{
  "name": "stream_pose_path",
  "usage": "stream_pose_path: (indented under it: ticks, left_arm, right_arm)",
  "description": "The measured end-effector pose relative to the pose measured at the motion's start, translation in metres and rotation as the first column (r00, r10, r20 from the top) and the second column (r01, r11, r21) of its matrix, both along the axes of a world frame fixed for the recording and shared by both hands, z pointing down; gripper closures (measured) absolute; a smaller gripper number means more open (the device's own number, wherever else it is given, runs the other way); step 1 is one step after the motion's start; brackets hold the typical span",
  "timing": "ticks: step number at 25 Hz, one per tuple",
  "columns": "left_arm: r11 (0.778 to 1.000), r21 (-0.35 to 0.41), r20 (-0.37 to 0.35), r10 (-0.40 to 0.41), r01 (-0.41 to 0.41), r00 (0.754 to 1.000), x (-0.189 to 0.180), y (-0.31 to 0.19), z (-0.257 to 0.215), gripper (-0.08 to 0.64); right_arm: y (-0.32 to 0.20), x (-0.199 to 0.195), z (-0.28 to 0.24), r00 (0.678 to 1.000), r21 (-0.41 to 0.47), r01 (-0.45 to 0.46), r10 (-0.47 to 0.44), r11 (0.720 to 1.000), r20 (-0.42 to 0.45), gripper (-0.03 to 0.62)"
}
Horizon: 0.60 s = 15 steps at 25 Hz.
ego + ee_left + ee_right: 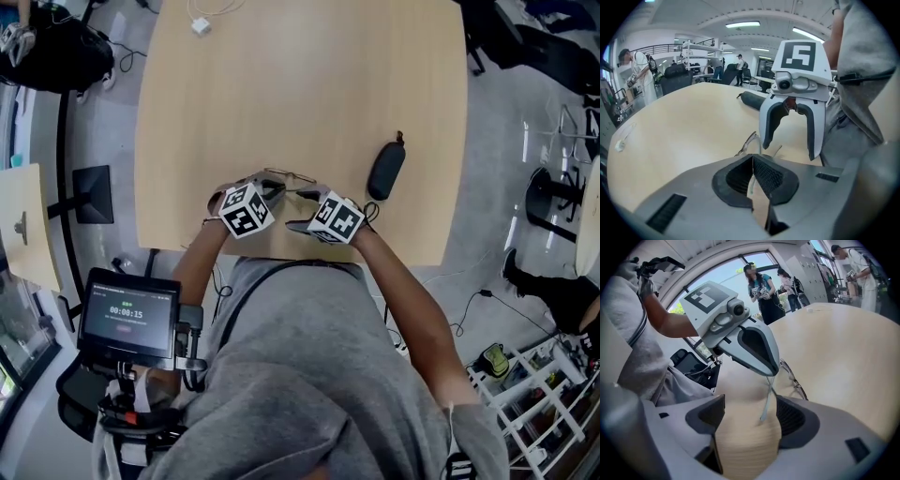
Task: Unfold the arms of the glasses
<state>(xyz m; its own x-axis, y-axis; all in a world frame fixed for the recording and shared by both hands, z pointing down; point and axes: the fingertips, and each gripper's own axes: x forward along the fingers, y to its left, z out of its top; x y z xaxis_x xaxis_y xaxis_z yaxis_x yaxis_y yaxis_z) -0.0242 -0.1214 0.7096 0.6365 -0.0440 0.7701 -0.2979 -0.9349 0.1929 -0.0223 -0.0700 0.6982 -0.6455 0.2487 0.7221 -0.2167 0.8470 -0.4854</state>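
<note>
- The glasses [289, 178] are at the near edge of the wooden table [300, 84], between the two grippers and directly in front of the person.
- The left gripper [752, 161] has its ribbed pads closed on a thin part of the frame. In my judgement this steadies the glasses so the other hand can work on an arm.
- The right gripper [747, 423] has its jaws wide apart. The tip of a clear temple arm [767, 401] hangs between them, and neither pad touches it. The arm looks swung out from the frame, so this grip appears to have been let go.
- A dark glasses case [385, 169] lies closed just to the right, well clear of the work.
- Writing: a mounted screen [128, 314] beside the person shows a timer reading 00:00:15. The cubes carry only square marker patterns. No brand is legible on the glasses or the case.
</note>
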Motion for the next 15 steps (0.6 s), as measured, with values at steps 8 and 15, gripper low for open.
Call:
stream_pose_path:
  ticks: [8,15]
  left_arm:
    - [0.995,-0.053,0.045,0.088,-0.086,0.995,-0.007,-0.009,0.027,0.554]
    - [0.99,-0.138,0.064,0.021,-0.012,0.998,-0.014,-0.013,0.042,0.554]
  right_arm:
    - [-0.017,-0.023,0.016,1.0,0.052,0.008,-0.007,0.999,-0.021,0.247]
    - [0.017,-0.004,0.026,0.984,-0.018,0.151,-0.152,0.988,-0.095,0.247]
